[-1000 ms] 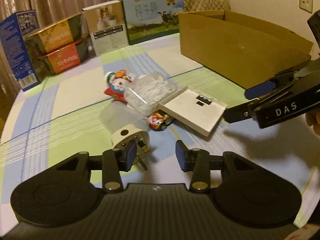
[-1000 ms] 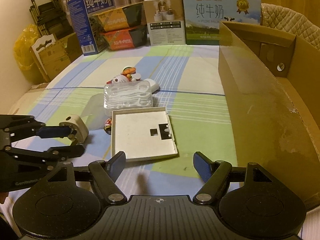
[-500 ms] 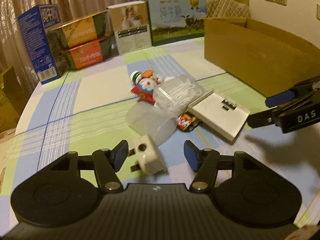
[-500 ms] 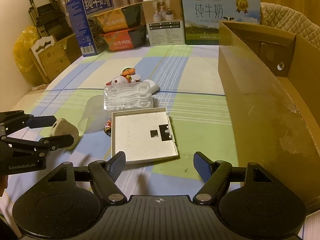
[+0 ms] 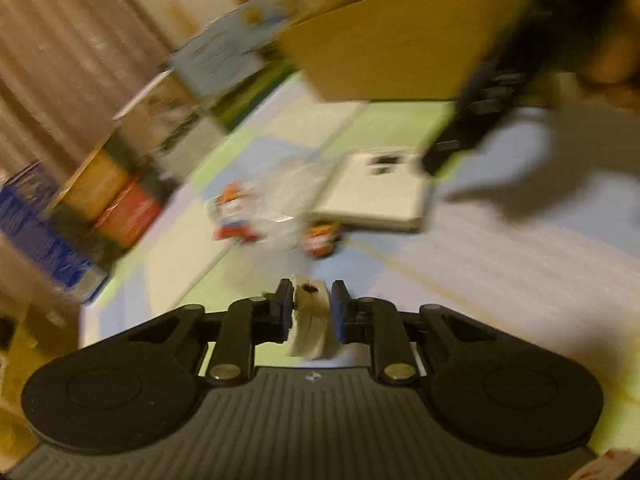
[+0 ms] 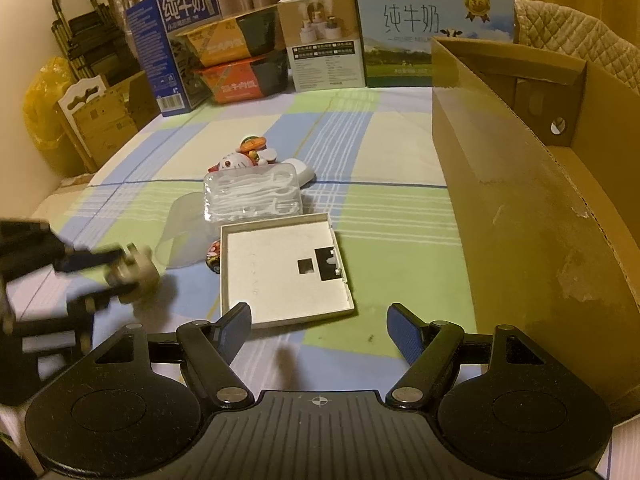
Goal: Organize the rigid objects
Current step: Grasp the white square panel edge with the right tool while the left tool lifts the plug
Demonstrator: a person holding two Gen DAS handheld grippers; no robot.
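Note:
My left gripper (image 5: 308,300) has its jaws closing, and the pads press on a white plug adapter (image 5: 310,320) that stands between them. This view is tilted and blurred. From the right wrist view, the left gripper (image 6: 126,273) holds the plug (image 6: 138,274) just above the cloth at the left. My right gripper (image 6: 318,320) stands open with nothing between its fingers, at the near edge of a flat white box (image 6: 284,268). Behind that box lie a clear box of floss picks (image 6: 252,192), a toy figure (image 6: 236,162), a small toy car (image 6: 214,256) and a clear cup (image 6: 184,232) on its side.
A large open cardboard box (image 6: 520,200) fills the right side of the checked tablecloth (image 6: 400,208). Milk cartons and food boxes (image 6: 320,44) line the far edge. More cardboard and a yellow bag (image 6: 44,112) stand off the table to the left.
The left jaws opened wider around the plug, then shut on it, and the gripper rolled so its view now tilts. The right gripper stayed where it was, still open.

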